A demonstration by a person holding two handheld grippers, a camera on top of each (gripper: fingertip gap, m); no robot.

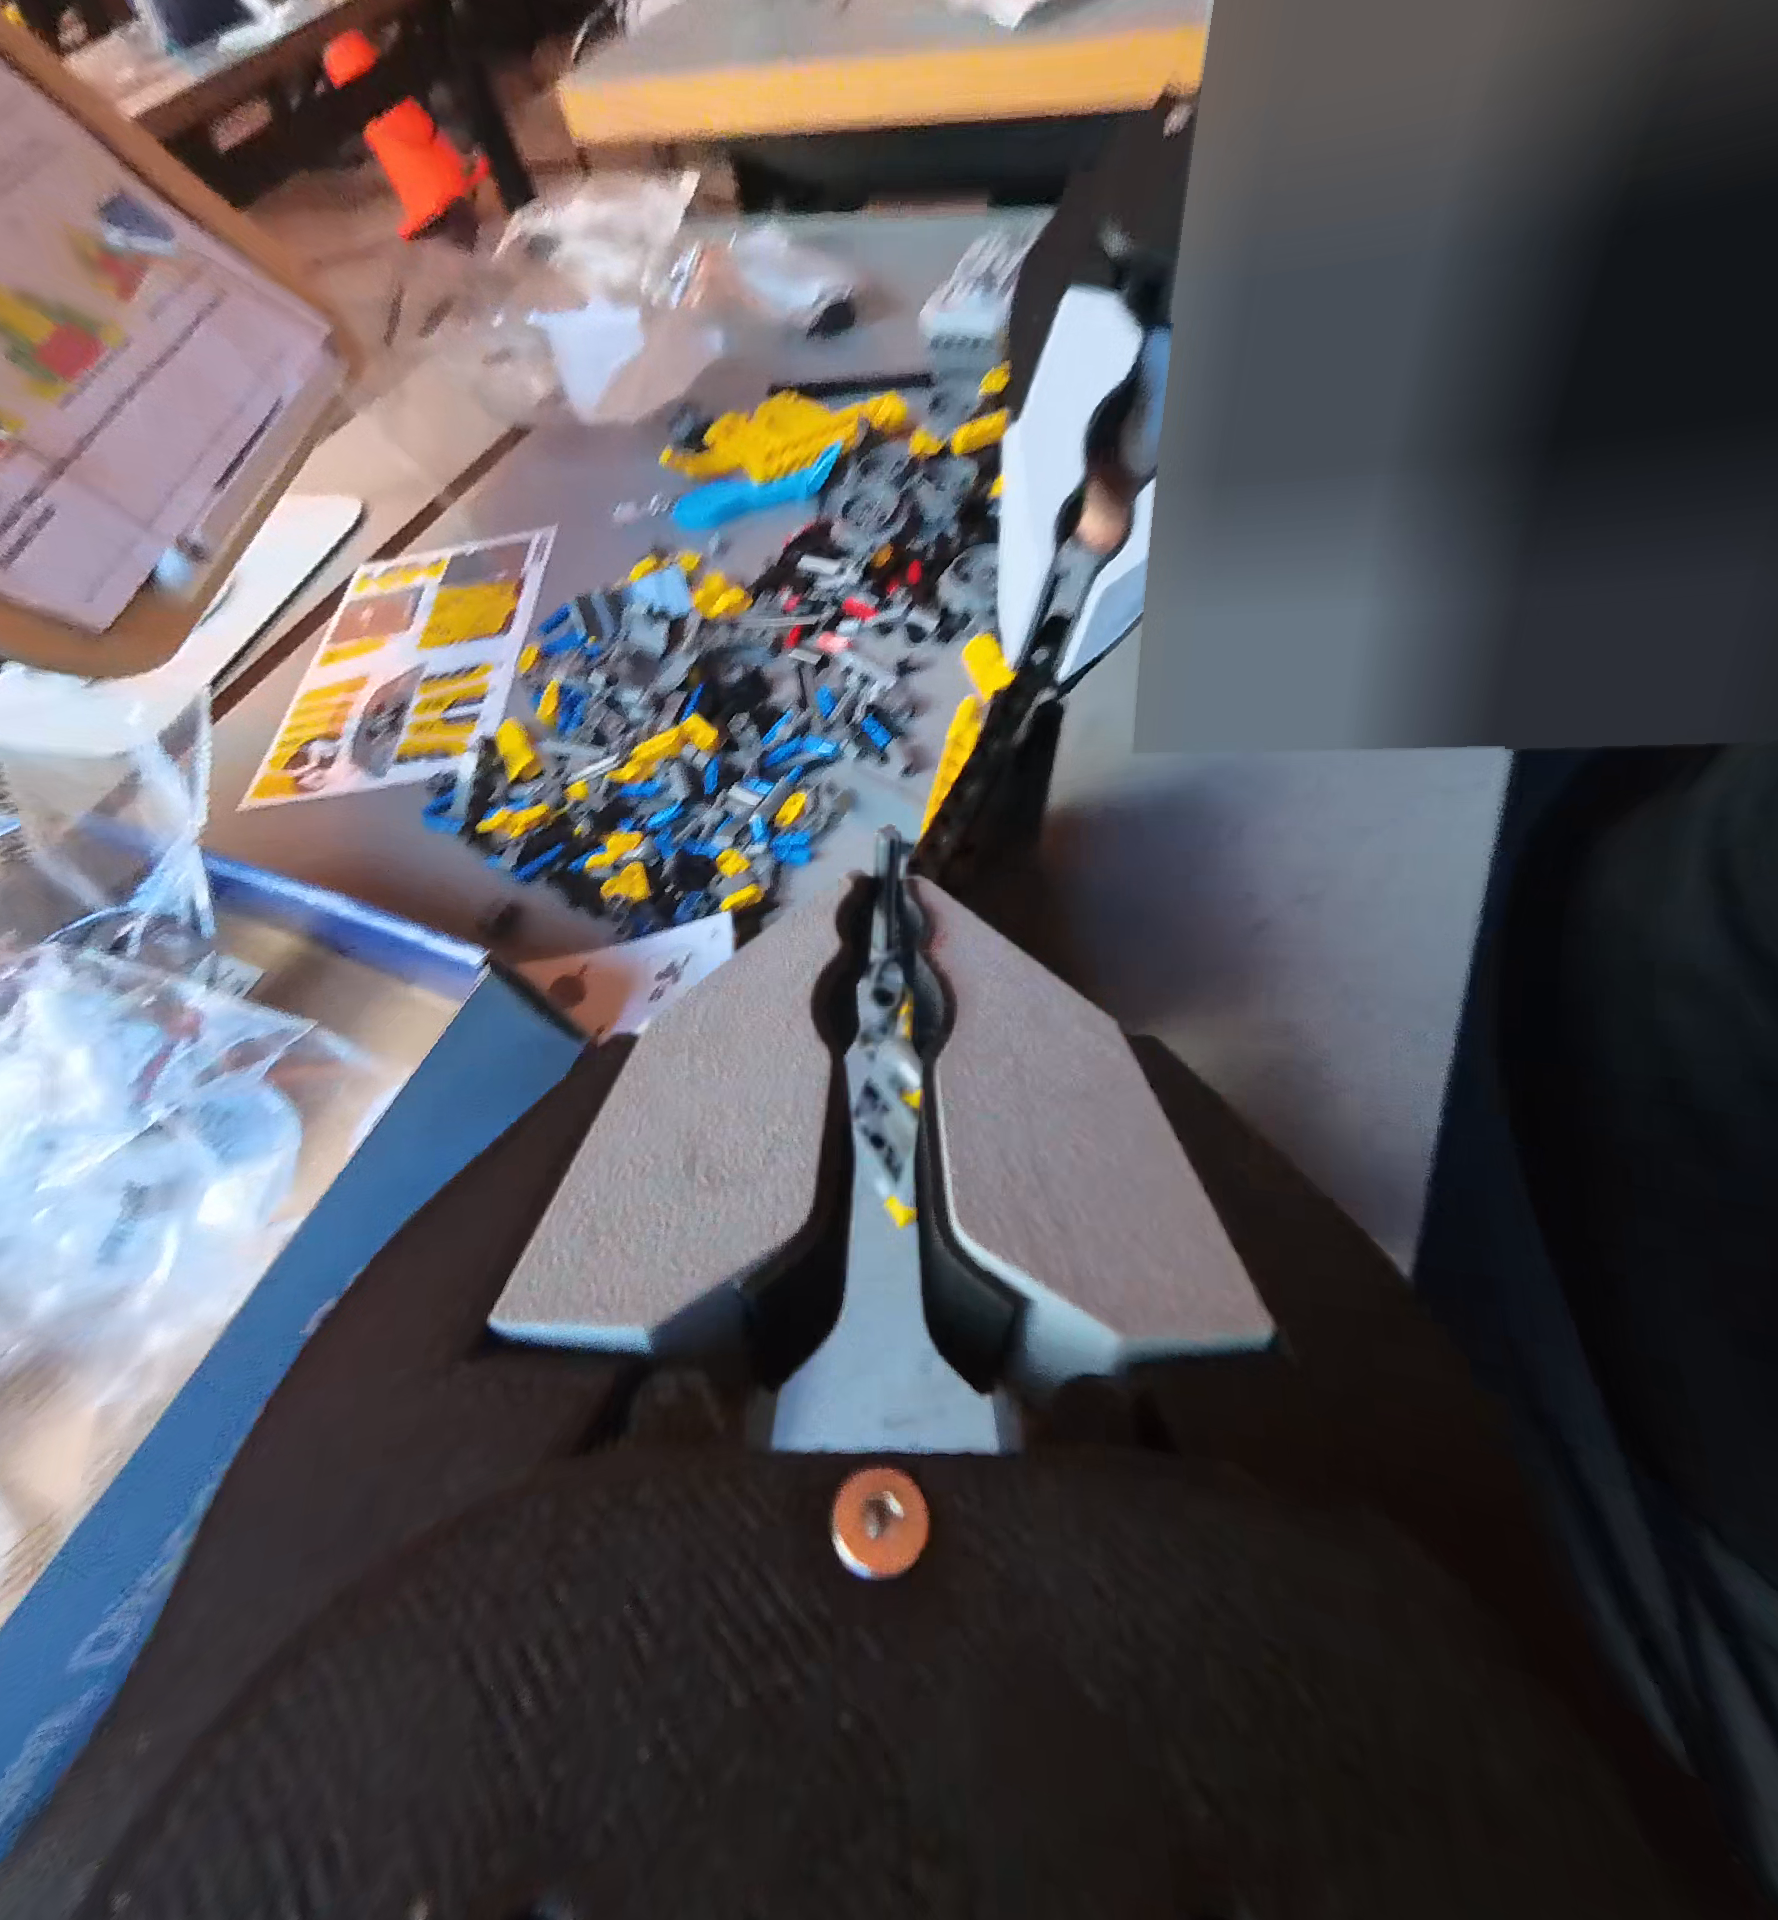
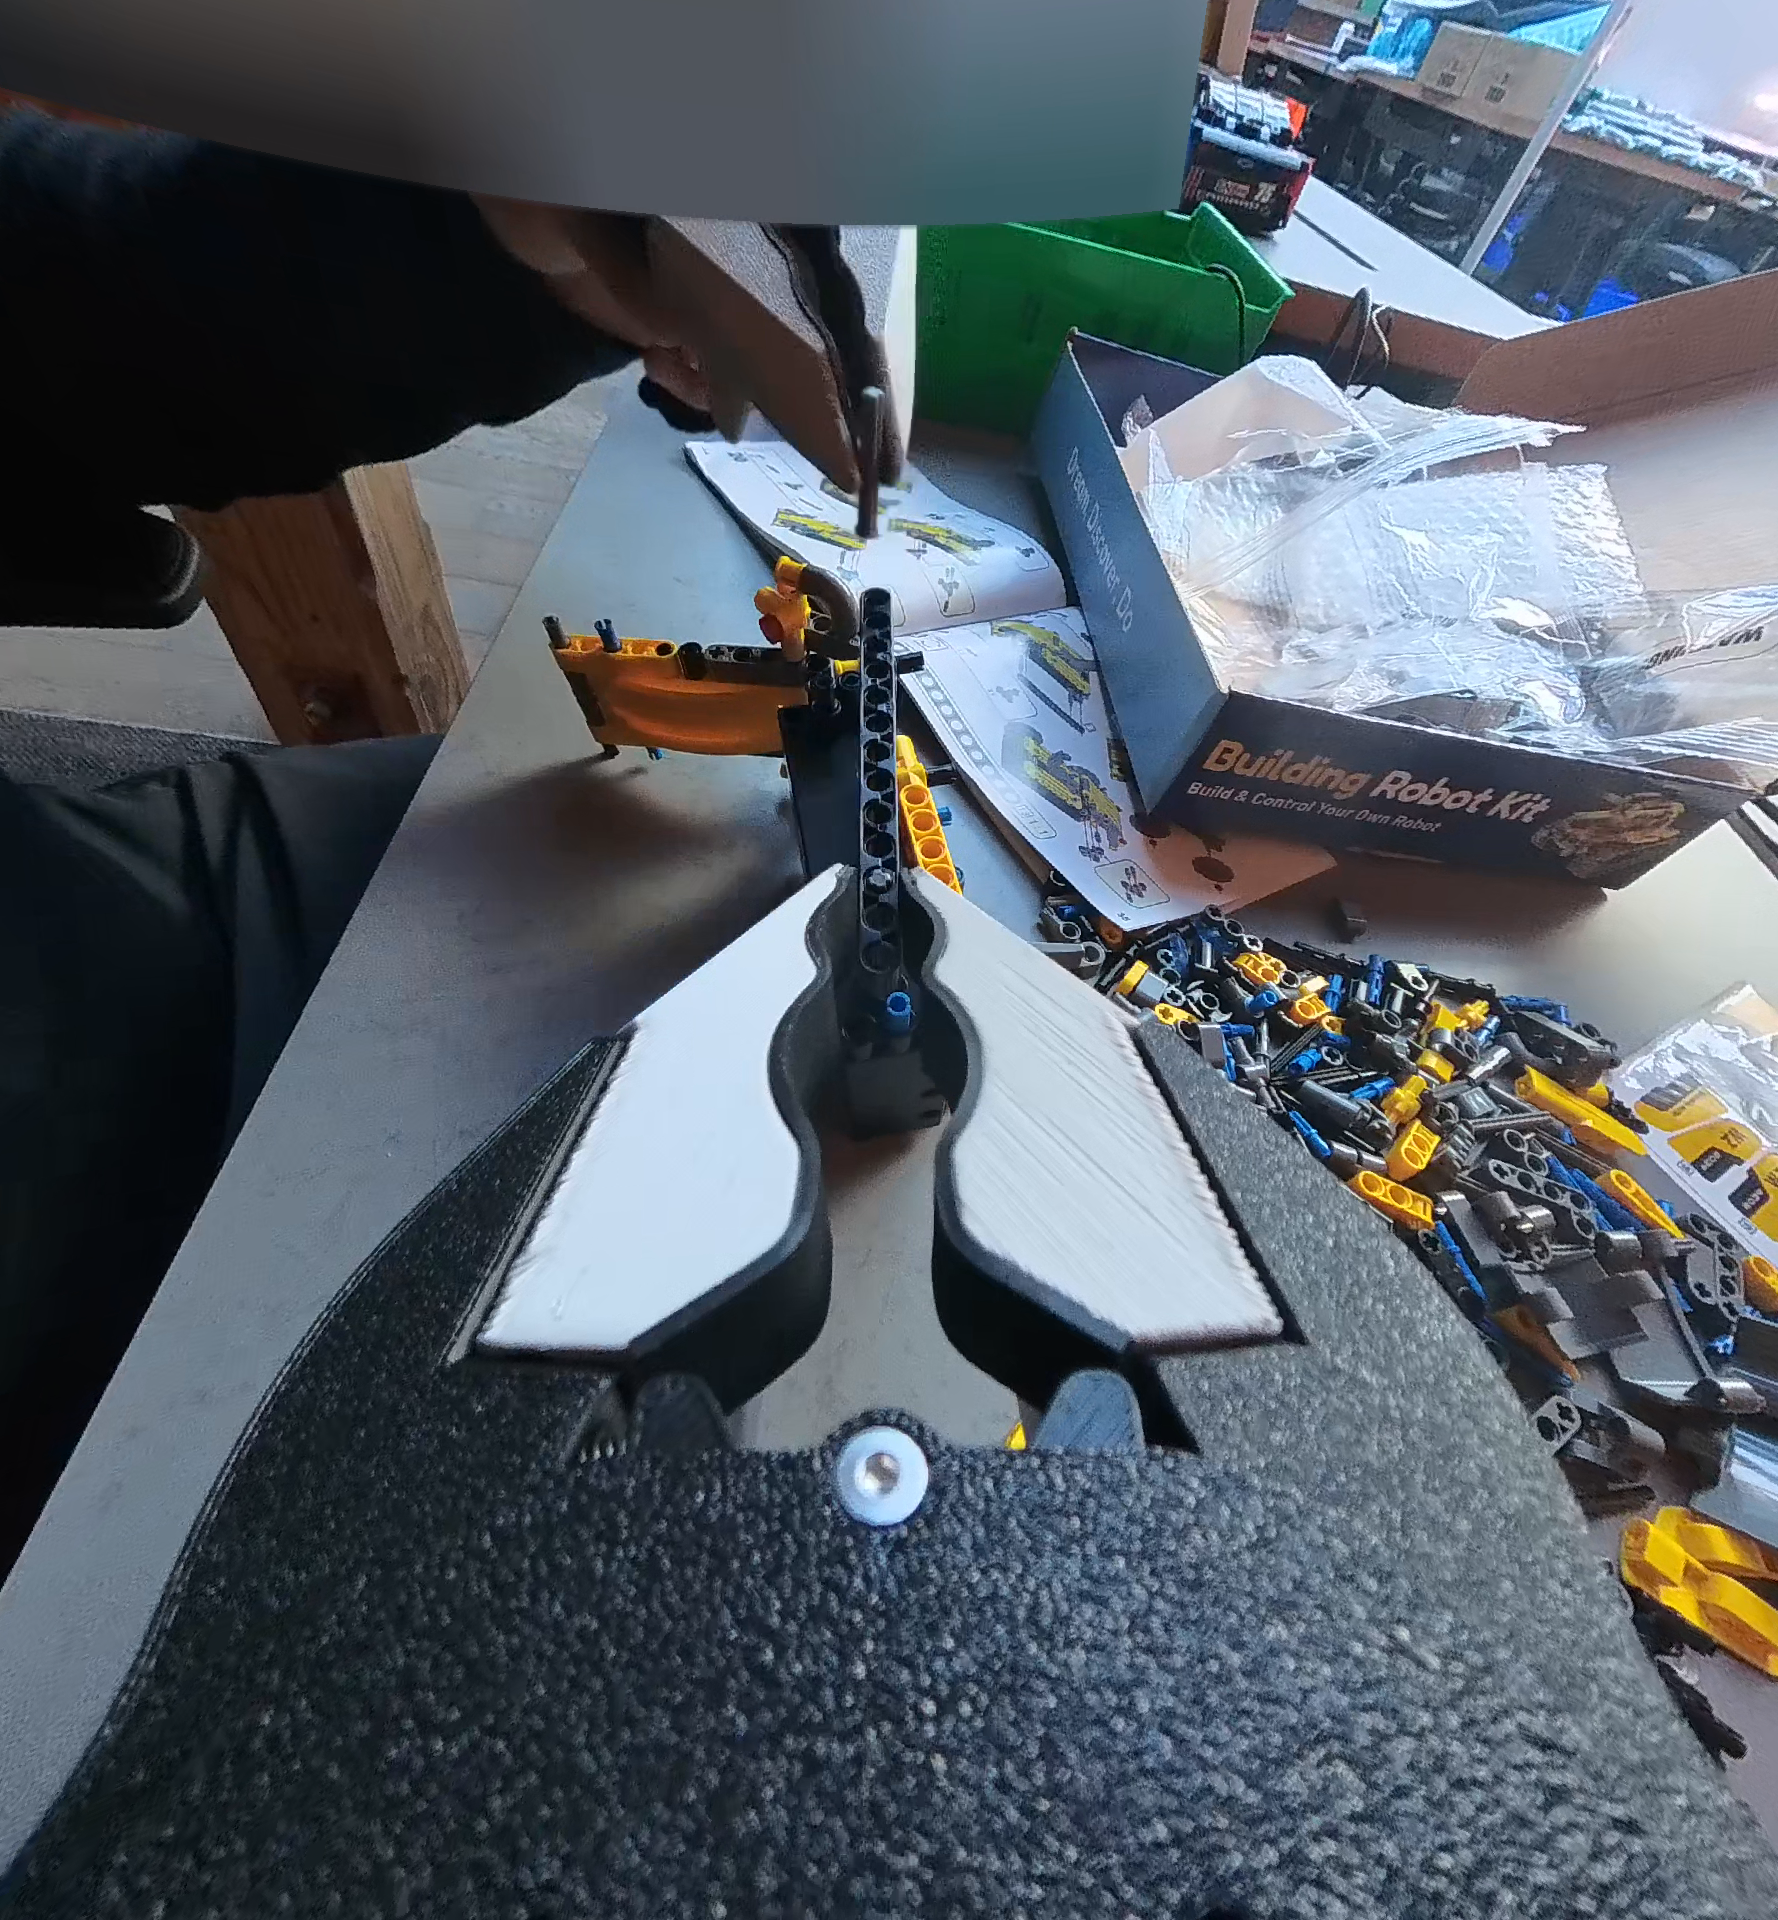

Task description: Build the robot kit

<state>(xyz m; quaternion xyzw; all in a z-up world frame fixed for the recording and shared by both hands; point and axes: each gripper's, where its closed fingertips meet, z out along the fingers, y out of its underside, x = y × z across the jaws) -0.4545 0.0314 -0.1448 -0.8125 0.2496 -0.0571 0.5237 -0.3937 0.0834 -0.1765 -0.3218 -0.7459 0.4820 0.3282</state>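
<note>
Left tool (image 1: 890, 894) clamped on thin dark pin (image 1: 887, 862) | right tool (image 2: 880, 883) clamped on black holed beam (image 2: 877, 769)

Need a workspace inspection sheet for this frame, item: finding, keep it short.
Surface: grey table, crowded on its right side.
Job's things: black holed beam joined to a yellow-and-black assembly; thin dark rod.
Clutter: loose brick pile, open instruction booklet, kit box with plastic bags, sticker sheet.
Grippers: right tongs shut on the beam; left tongs shut on the rod.
Cables: nothing seen.
Surroundings: green bag, shelving behind.
</note>
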